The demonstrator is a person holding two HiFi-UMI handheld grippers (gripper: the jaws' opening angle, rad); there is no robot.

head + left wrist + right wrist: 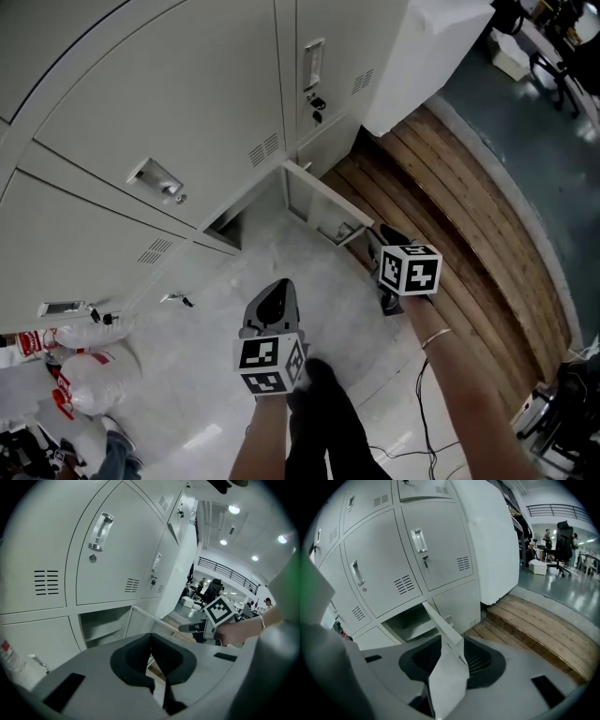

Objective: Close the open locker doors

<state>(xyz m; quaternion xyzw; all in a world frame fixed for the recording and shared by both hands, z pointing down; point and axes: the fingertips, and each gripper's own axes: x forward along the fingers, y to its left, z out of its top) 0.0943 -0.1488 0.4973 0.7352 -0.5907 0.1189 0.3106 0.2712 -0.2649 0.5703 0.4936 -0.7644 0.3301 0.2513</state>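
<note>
One bottom-row locker door (314, 202) stands swung out from its open compartment (225, 228). My right gripper (377, 239) is at the door's free edge. In the right gripper view that door (440, 625) runs edge-on between the jaws of the right gripper (452, 660), which stand open with room on either side. The compartment (410, 623) lies behind it. My left gripper (274, 295) hangs over the floor in front of the compartment, apart from the door. The left gripper (152, 660) looks shut and holds nothing; its view shows the door (138, 620) and the right gripper (187, 627).
The closed lockers (155, 178) fill the wall, one with keys in its lock (314, 105). A wooden platform (450, 206) runs along the right beside a white pillar (422, 56). Plastic bottles (89, 375) lie at lower left. A cable (422, 412) trails on the floor.
</note>
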